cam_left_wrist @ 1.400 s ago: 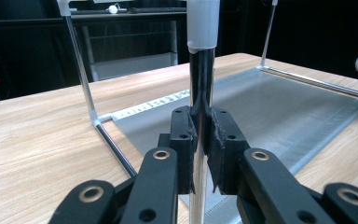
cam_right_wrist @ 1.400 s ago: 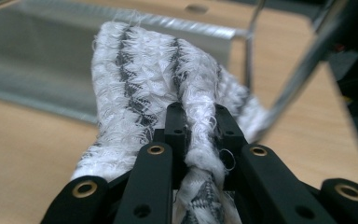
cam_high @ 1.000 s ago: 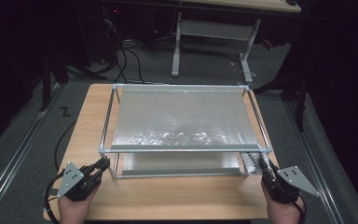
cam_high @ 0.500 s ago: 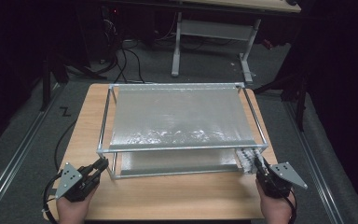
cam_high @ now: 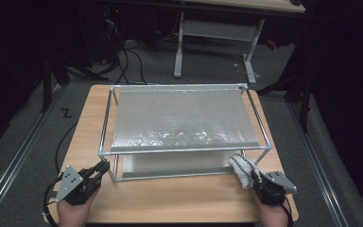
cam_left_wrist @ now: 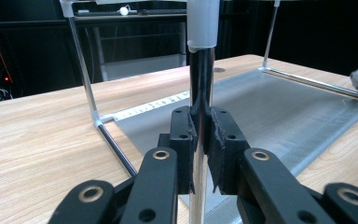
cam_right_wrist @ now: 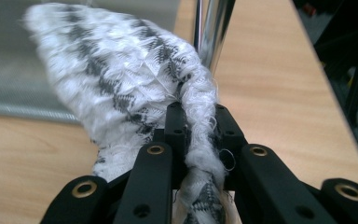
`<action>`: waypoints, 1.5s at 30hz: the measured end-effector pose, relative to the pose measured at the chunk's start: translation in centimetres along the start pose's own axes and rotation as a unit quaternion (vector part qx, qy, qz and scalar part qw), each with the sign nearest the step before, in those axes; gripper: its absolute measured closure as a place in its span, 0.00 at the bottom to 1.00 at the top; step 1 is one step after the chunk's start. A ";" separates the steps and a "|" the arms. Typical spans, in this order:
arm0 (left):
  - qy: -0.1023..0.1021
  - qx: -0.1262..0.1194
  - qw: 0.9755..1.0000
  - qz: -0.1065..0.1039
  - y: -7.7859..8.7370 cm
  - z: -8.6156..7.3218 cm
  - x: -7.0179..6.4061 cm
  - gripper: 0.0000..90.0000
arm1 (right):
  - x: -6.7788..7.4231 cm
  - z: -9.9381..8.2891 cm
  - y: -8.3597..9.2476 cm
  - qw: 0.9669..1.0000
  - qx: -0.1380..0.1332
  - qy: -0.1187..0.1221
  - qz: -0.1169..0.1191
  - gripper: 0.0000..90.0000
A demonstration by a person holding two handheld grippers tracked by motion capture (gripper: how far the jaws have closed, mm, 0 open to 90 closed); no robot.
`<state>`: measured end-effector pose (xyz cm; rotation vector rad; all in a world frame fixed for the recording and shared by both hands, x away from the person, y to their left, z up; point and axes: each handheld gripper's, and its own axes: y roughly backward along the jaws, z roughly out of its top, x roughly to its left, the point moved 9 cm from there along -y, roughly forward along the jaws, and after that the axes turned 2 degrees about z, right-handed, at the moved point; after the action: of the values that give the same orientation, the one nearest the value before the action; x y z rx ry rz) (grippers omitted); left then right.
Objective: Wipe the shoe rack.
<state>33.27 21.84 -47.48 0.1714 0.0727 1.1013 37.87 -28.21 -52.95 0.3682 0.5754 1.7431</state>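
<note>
Wood table (cam_high: 170,198), L gripper (cam_left_wrist: 200,140) clamps rack post (cam_left_wrist: 200,84), R gripper (cam_right_wrist: 196,135) pinches cloth (cam_right_wrist: 121,79)

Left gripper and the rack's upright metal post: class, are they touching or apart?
Touching. In the left gripper view, the left gripper has both pads pressed flat against the post, with no gap on either side.

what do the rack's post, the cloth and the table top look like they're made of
Rack post: looks like polished metal, mirror-like with bright streaks; its white cap is probably plastic.
Cloth: woven textile, white with grey pattern, matte and fuzzy, frayed threads at the edges.
Table top: light wood grain, smooth; could be laminate rather than solid wood.
</note>
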 end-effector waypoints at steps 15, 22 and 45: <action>0.001 -0.001 1.000 -0.001 0.0 0.0 0.0 0.90 | -0.1 4.1 3.3 0.995 -0.094 -0.018 -0.015 0.88; 0.001 -0.001 1.000 -0.003 0.0 0.0 -0.1 0.90 | -0.3 6.9 5.2 0.990 -0.137 -0.015 -0.023 0.88; -0.001 -0.001 1.000 -0.008 0.0 0.0 -0.2 0.90 | -0.5 4.5 2.5 0.997 -0.077 -0.019 -0.023 0.88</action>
<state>33.19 21.62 -47.51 0.1699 0.0699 1.0844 38.38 -28.25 -47.82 0.2765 0.4151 1.7198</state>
